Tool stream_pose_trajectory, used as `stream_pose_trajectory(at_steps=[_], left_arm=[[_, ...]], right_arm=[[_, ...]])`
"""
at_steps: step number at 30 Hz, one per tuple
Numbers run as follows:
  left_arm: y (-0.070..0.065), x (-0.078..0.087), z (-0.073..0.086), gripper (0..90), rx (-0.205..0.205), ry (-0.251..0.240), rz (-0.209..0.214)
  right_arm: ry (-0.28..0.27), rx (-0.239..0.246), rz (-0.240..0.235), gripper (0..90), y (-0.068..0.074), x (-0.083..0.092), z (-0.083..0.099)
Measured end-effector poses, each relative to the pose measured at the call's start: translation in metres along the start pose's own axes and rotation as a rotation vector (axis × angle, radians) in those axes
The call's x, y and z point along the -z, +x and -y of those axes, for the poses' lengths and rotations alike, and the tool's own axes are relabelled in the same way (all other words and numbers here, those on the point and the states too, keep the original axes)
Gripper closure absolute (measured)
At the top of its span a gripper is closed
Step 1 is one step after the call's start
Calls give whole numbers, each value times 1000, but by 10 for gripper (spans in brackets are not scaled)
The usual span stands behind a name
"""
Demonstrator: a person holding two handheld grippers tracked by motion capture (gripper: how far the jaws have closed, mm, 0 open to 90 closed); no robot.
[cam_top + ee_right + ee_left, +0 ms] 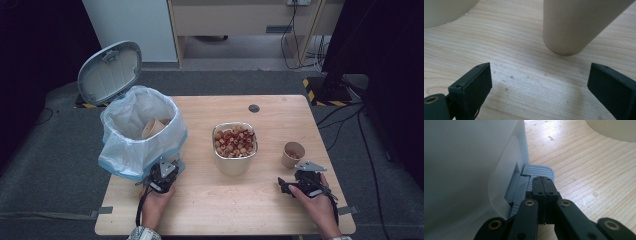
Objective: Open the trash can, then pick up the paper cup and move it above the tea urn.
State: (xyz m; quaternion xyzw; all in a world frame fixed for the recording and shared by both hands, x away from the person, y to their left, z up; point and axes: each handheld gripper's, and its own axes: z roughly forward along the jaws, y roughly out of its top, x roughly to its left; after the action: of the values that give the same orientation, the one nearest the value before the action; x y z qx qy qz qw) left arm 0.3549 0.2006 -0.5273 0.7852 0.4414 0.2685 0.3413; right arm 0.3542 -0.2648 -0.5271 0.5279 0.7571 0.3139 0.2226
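Left gripper (543, 185): jaws pressed together, nothing between them, tips on the grey pedal (537, 171) at the foot of the bin (137, 132). Bin lid (110, 71) stands open; white liner inside, with a paper cup (152, 127) in it. Right gripper (540, 86): jaws wide apart, empty, low over the table (524, 75), just short of a small cup (293, 154). Between the two hands sits a bowl (235, 145) of reddish pieces.

Light wooden table (280, 107) on grey carpeted floor (50, 150); beyond its far edge, a wooden shelf unit (245, 20), loose cables (295, 50) and, apparently, dark curtains (385, 60).
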Motion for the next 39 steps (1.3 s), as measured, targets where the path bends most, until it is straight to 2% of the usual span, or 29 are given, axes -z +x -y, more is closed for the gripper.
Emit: stream_pose_trajectory(at_steps=[12,18,21,35,39], left_arm=[[1,0,0,894,5,-1,3],[1,0,0,894,2,2,2],[1,0,0,894,2,2,2],[1,0,0,893,2,2,2],[1,0,0,893,5,-2,3]], right_arm=[[-16,-24,28,54,-5,4,0],[-47,-35,45,43,-9,6,-3],[-72,-57,54,46,-12,6,-4],[-119,-114,44,52,-21,-1,-15],[-120,-115,39,50,-25,-2,-20]])
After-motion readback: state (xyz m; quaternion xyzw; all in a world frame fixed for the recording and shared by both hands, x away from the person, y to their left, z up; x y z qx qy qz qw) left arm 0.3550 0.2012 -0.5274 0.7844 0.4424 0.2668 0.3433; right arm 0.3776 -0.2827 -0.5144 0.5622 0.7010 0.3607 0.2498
